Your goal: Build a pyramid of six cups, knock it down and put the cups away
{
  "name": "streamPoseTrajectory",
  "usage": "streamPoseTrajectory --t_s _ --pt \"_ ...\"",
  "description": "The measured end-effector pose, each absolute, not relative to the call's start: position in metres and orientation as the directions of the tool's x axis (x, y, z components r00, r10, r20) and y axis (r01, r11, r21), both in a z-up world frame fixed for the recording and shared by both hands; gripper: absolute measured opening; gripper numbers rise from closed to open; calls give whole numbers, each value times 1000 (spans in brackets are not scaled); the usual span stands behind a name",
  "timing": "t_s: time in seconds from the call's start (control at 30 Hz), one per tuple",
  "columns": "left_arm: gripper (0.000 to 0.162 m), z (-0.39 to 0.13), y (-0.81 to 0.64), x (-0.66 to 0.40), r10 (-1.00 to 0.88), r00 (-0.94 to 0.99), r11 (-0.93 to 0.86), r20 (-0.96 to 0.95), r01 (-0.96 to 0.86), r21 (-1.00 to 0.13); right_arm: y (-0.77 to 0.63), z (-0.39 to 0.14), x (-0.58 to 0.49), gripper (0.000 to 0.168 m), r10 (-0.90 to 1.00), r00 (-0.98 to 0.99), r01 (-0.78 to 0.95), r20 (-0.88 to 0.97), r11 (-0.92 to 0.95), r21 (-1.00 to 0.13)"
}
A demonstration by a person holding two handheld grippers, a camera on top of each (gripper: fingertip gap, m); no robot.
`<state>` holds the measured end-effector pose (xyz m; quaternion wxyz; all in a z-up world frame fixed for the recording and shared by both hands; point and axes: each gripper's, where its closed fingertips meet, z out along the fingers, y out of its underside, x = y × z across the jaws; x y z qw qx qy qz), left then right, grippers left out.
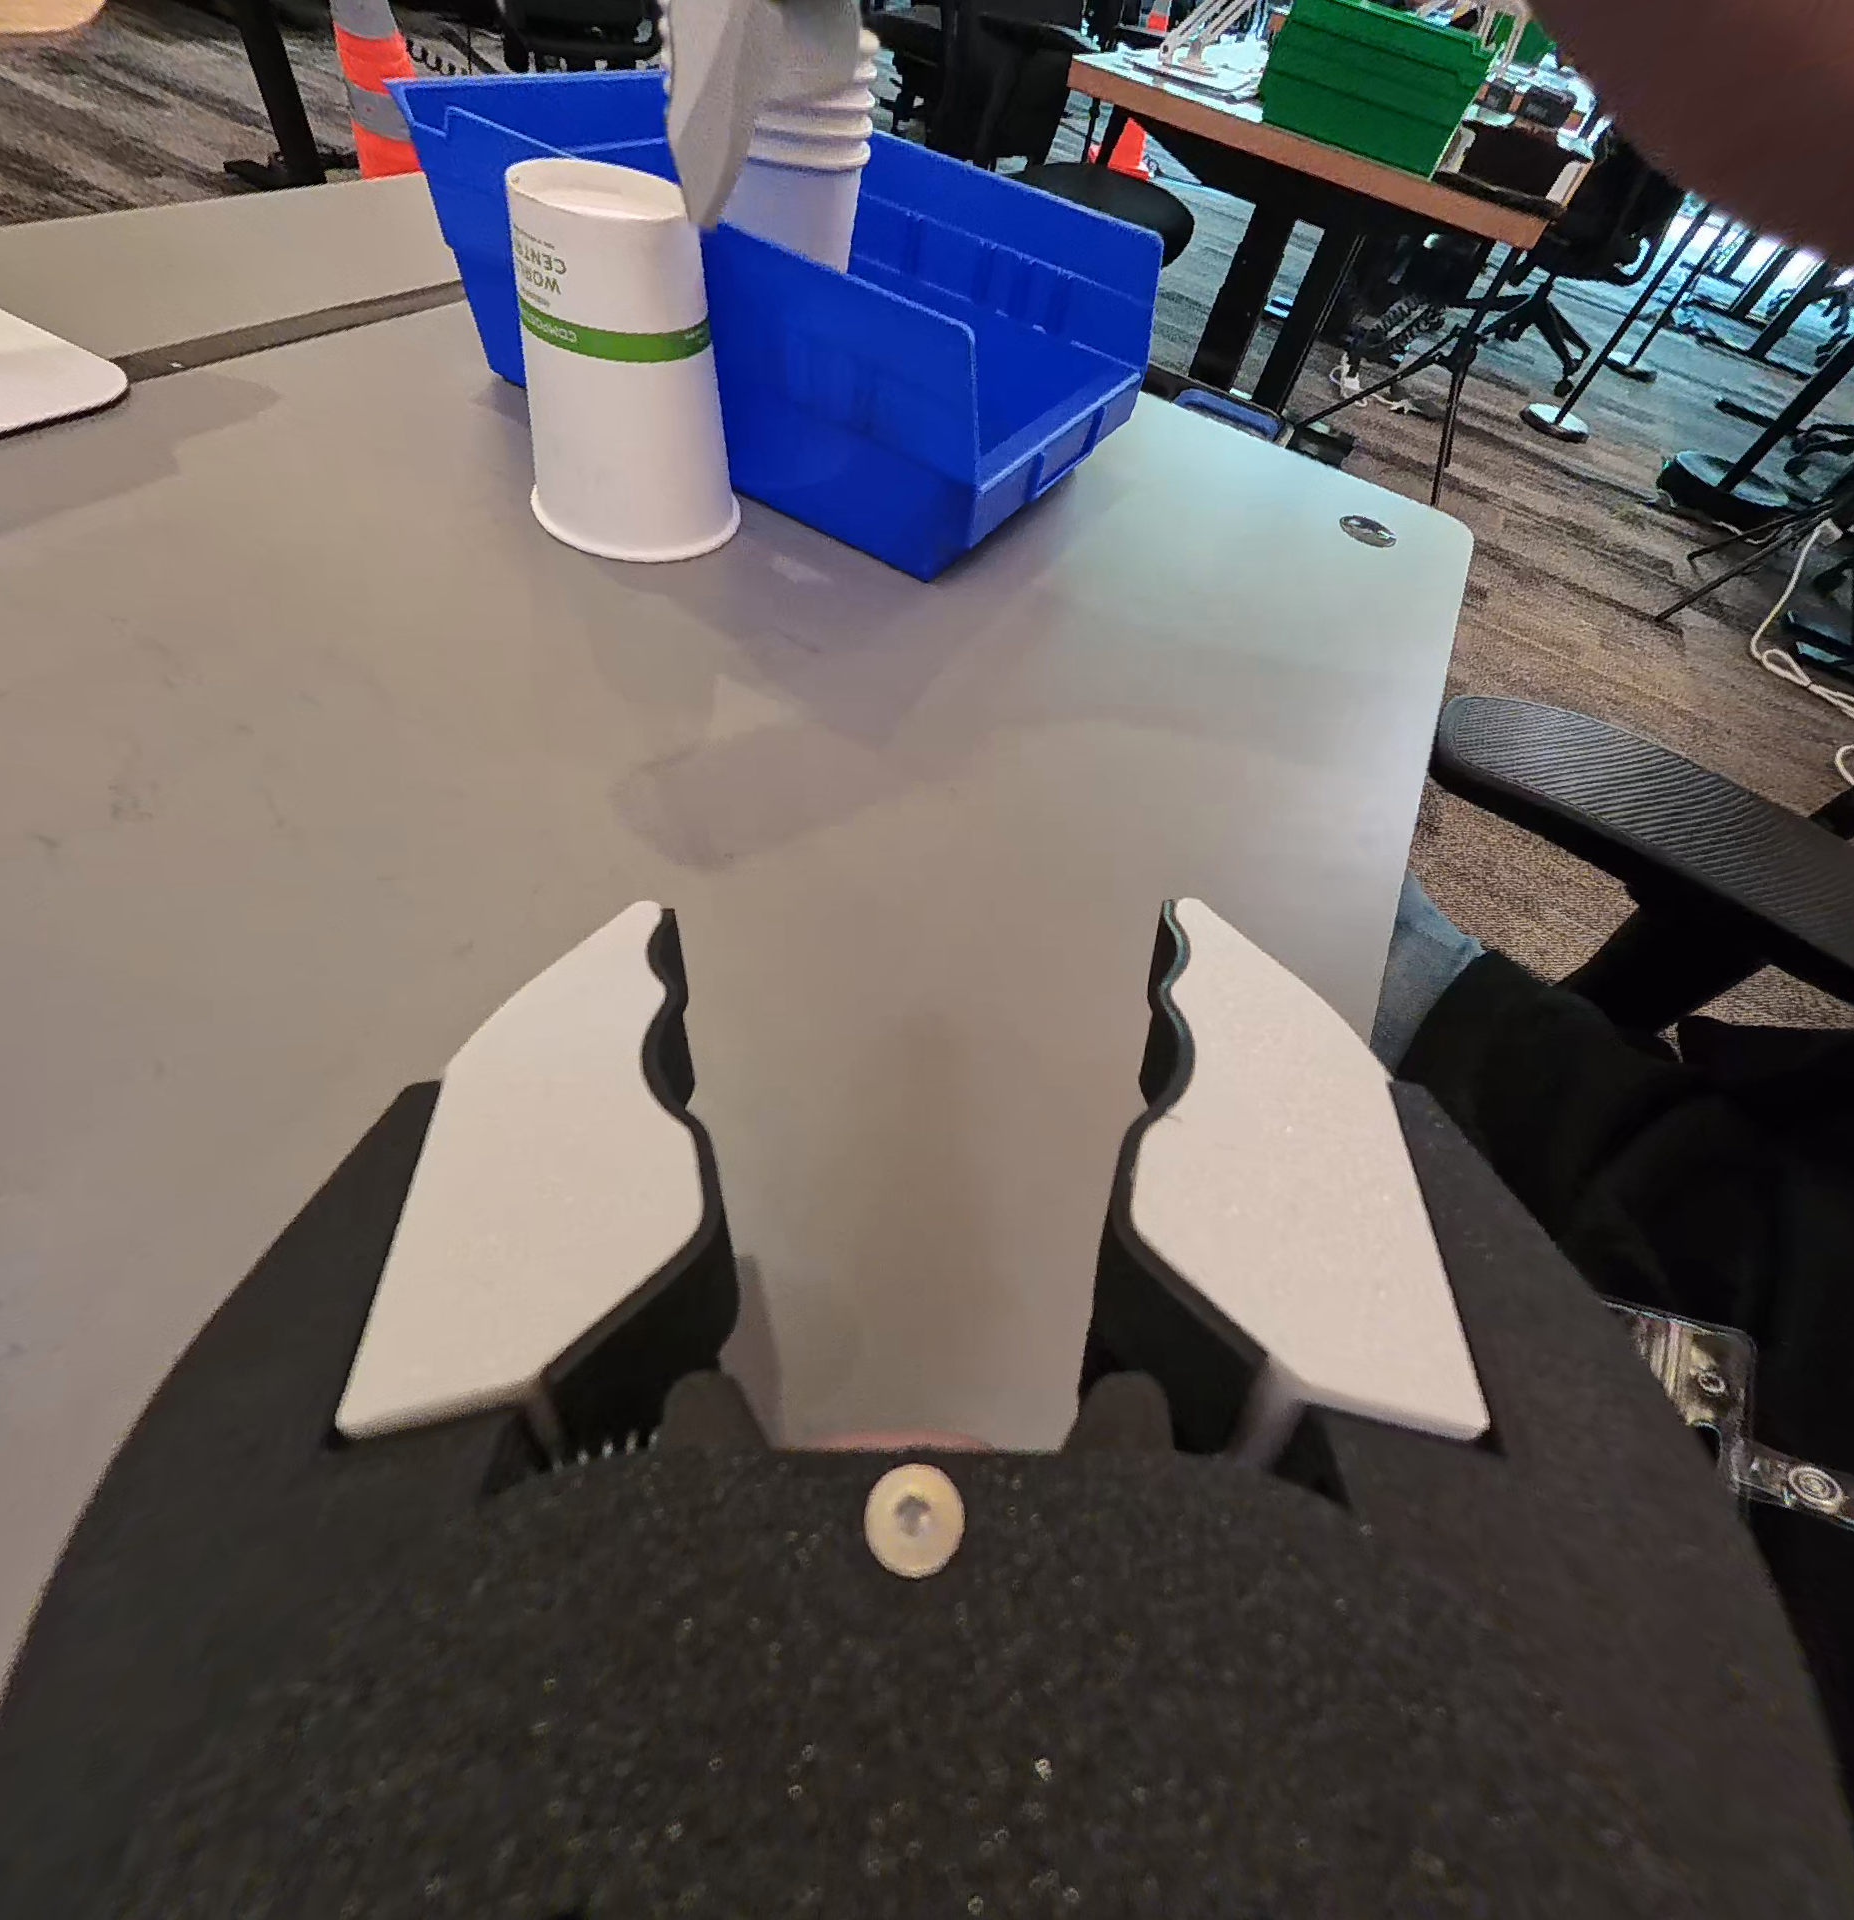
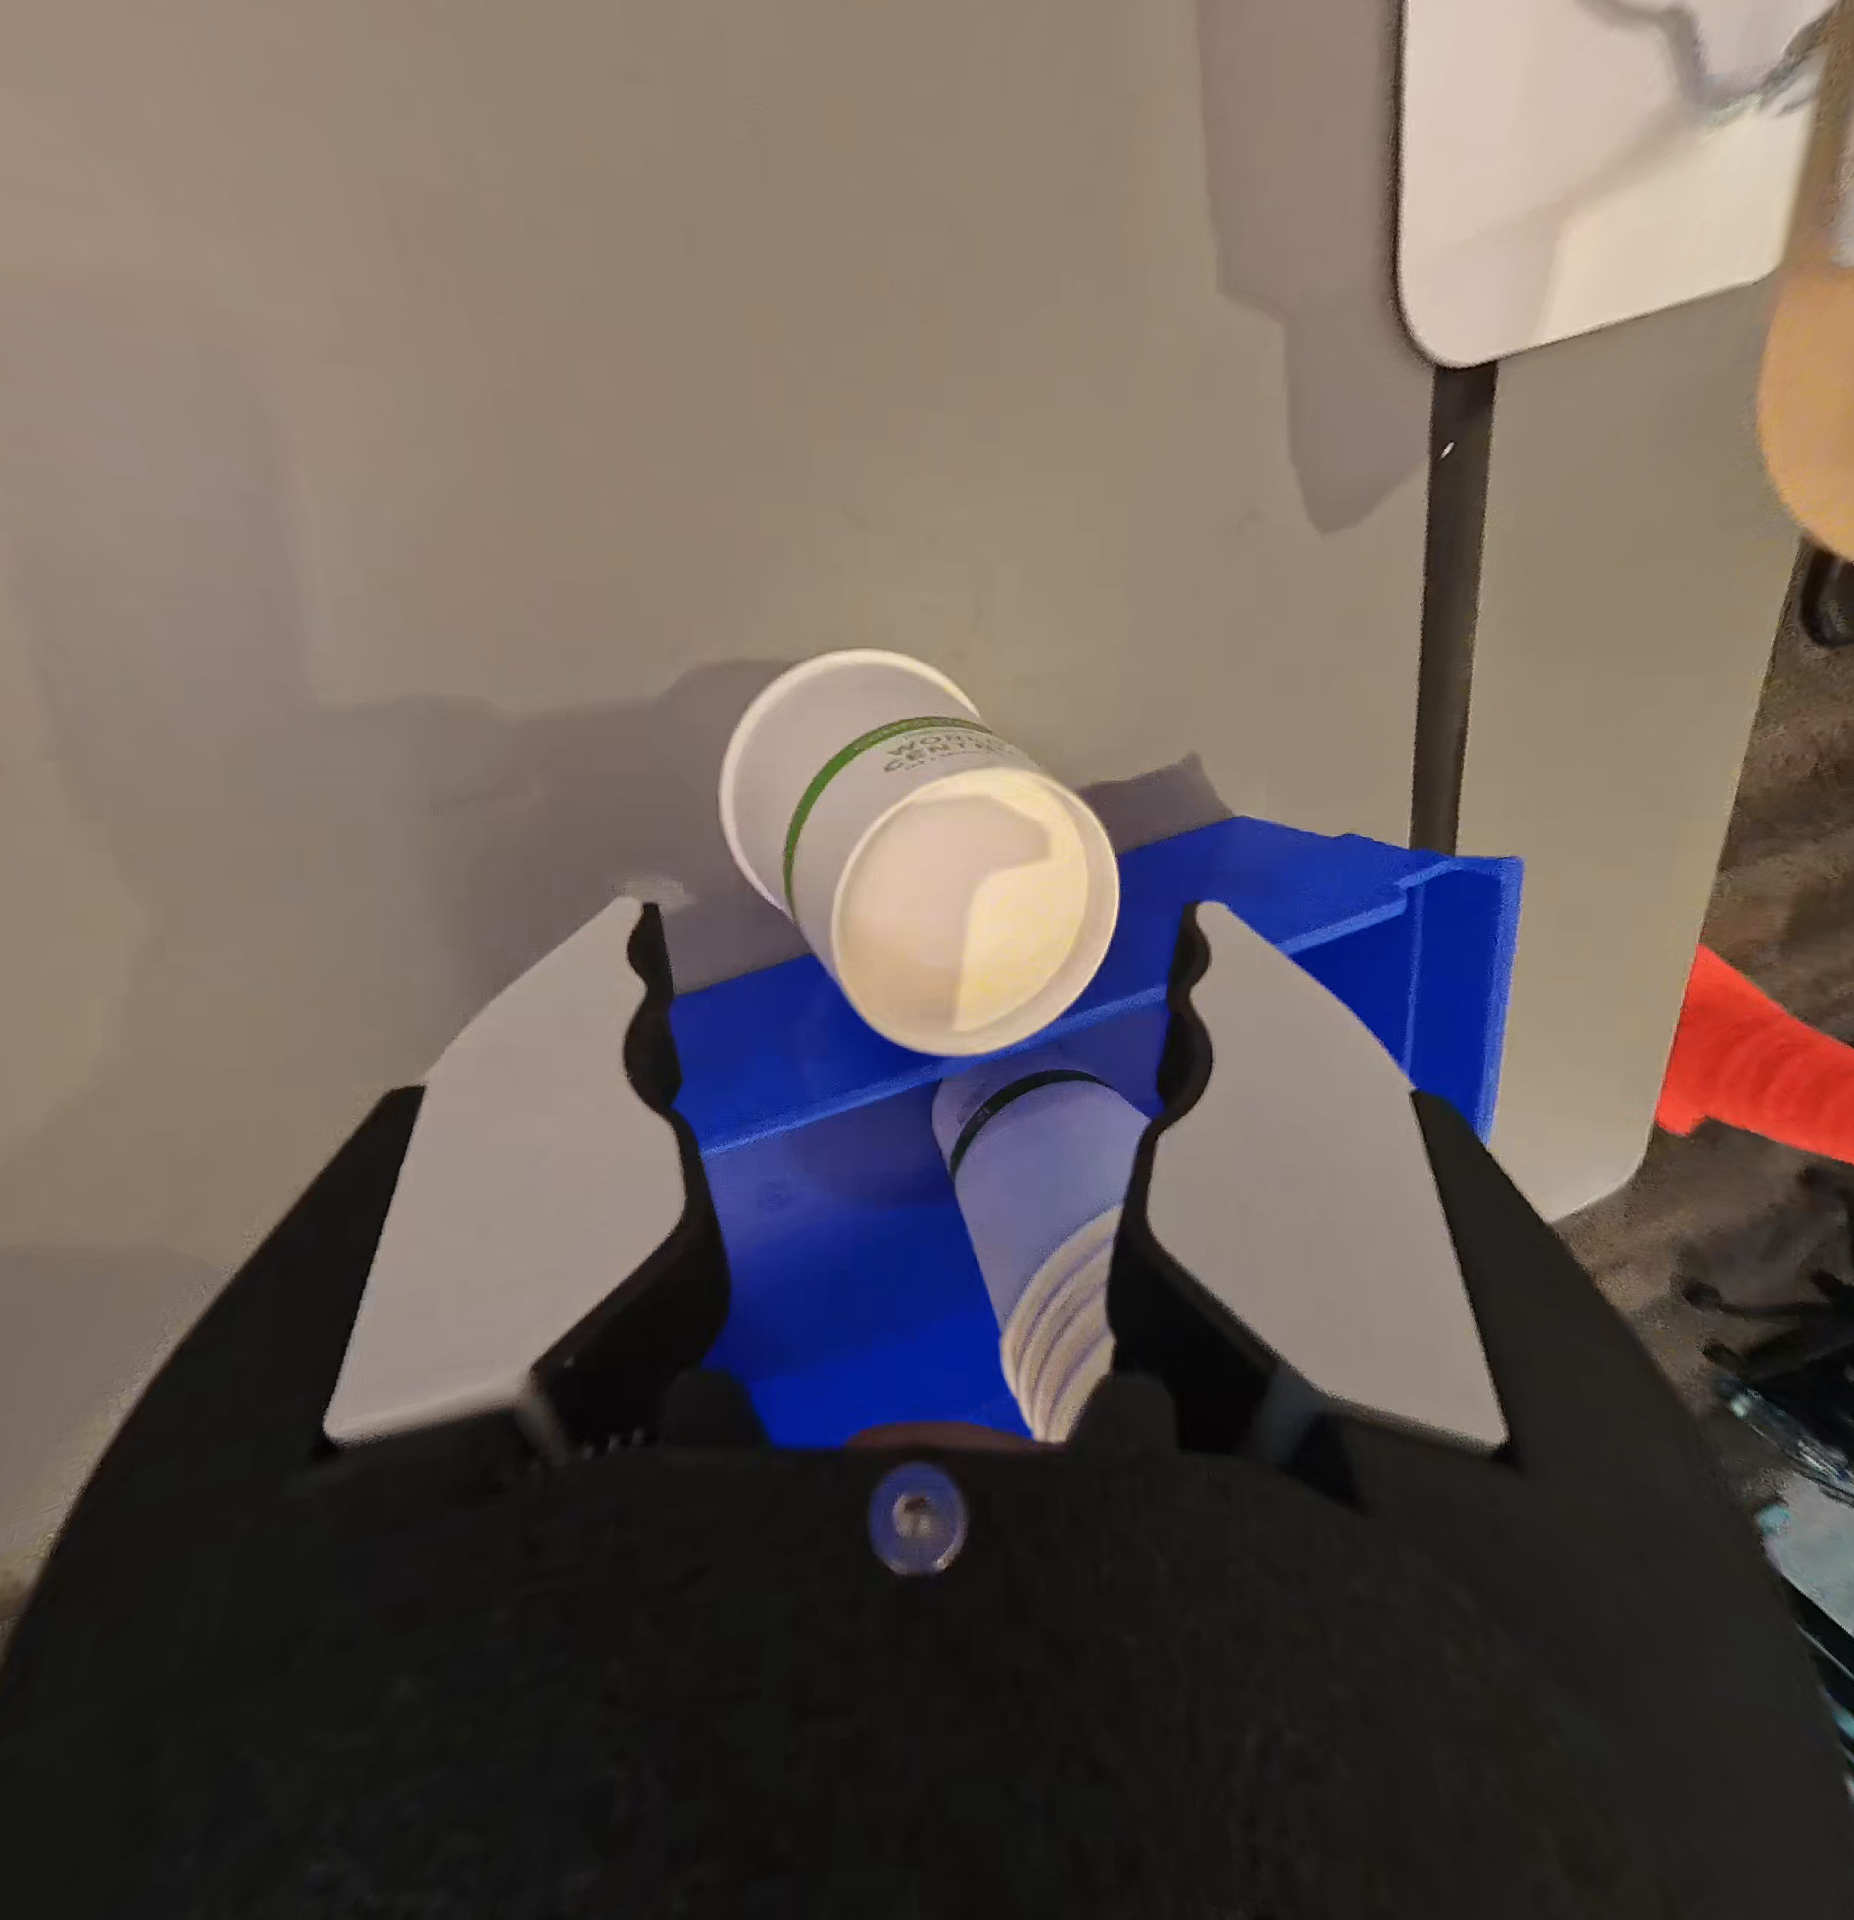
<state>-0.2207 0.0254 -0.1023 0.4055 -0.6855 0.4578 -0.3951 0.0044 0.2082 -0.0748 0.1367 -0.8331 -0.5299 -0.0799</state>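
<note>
Cups: one white cup (image 1: 622, 364) with a green band stands upside down on the grey table (image 1: 279, 779), touching the blue bin (image 1: 902, 416) at its right. Inside the bin a nested cup stack (image 1: 803, 156) stands, the right gripper (image 2: 918, 925) above it, spread open. The left gripper (image 1: 918, 925) hovers over bare table, spread wide and empty

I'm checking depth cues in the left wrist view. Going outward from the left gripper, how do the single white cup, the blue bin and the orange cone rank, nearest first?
From the left gripper:
1. Single white cup, upside down on the table, ahead and slightly left.
2. Blue bin, just behind and right of the cup; its near corner is almost level with it.
3. Orange cone, on the floor beyond the table, upper left.
</note>
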Motion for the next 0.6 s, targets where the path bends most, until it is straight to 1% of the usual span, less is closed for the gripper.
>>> streamPoseTrajectory --t_s 0.07,0.2,0.23,0.27,0.33,0.43,0.5,0.6 --pt "85 -104 25 -220 -949 265 -255 173 -313 -915 212 -92 9 91 868 422 906 263 -414 -87" --pt "85 -105 23 -220 -952 261 -243 160 -326 -914 226 -114 19 93 864 455 888 217 -458 -41" --pt "85 -106 23 -219 -953 260 -241 157 -329 -913 226 -119 20 91 865 463 884 194 -465 -36" --pt "85 -107 23 -219 -953 260 -239 155 -332 -912 223 -123 18 78 873 463 885 152 -464 -33" --pt "85 -108 25 -220 -952 266 -238 151 -335 -911 223 -122 14 78 881 454 891 128 -451 -54" --pt "85 -109 27 -220 -949 271 -250 163 -329 -911 222 -104 3 77 878 464 883 117 -447 -144" --pt "84 -109 28 -221 -947 273 -257 169 -328 -909 222 -81 -12 77 869 479 858 121 -435 -273" --pt "84 -108 31 -222 -945 281 -257 167 -321 -911 213 -39 -39 77 856 506 768 103 -393 -506"
